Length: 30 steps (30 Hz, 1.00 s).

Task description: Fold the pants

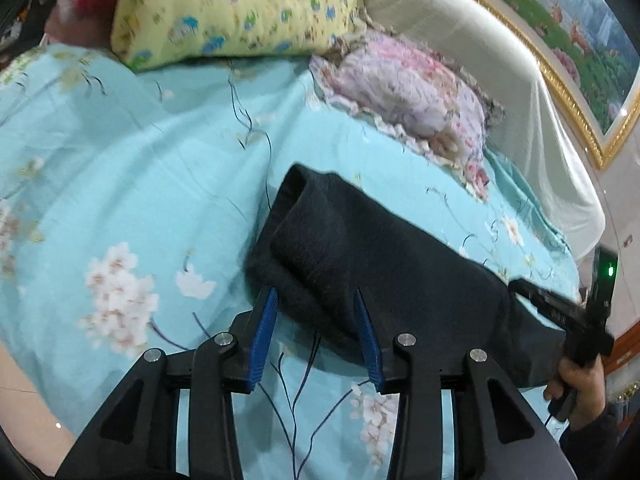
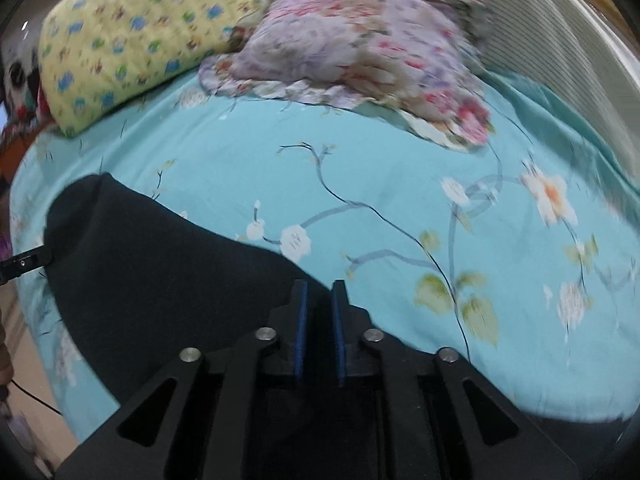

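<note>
Both grippers [image 1: 316, 300] [image 2: 320, 292] parted, empty — at folded pants' [image 1: 380, 248] edge — bare sheet [image 1: 140, 184] beyond.

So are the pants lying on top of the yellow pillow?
No, the pants lie on the blue sheet, well apart from the yellow pillow at the head of the bed.

A bed with a turquoise flowered sheet [image 1: 140, 152] holds a yellow pillow [image 1: 236, 8] and pink pillow [image 1: 404, 92] against a cream headboard [image 1: 460, 24] below a gold-framed picture [image 1: 568, 32].
</note>
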{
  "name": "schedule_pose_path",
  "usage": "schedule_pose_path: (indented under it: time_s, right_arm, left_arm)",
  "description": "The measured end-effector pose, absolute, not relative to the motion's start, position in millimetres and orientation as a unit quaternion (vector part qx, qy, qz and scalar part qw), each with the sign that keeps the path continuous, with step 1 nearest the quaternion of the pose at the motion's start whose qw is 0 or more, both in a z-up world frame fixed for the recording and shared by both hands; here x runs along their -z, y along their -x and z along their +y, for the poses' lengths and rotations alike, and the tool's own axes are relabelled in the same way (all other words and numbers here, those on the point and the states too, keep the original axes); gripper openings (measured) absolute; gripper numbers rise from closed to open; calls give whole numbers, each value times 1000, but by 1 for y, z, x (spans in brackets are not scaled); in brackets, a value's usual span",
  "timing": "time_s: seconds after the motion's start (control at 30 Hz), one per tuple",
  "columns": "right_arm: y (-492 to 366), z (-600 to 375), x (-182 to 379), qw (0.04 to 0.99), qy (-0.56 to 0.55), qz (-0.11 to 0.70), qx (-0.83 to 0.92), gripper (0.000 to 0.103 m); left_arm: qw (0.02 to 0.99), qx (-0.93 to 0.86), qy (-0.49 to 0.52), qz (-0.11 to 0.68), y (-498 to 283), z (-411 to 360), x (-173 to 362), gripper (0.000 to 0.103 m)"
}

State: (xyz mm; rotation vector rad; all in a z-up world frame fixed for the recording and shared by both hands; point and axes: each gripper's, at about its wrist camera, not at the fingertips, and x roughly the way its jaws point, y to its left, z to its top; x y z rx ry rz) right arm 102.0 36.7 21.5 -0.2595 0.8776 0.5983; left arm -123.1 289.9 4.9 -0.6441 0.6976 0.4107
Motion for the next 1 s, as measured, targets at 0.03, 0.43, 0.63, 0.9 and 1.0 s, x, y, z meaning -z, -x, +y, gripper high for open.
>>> schedule_pose_path:
  time_s: [0.03,0.43,0.63,0.9,1.0]
  right_arm:
    - [-99,30,-23,856,114,417,-283,36]
    - [-50,-53,-35,877,-7,405,-259,51]
    - [-33,-89,-29,880,-43,410,-236,51]
    - [-11,-134,-23,886,-92,406,-204,52]
    - [-3,-148,-20,887,-105,408,-192,52]
  left_arm:
    - [871,-196,308,329,126,289,-9,42]
    - [888,-150,285,328,102,248,-33,52]
    - [891,-113,270,347,77,213,-31,54]
    - [891,-66,251,371,45,171,-27,56]
    - [893,-45,235,381,31,151,-28,57]
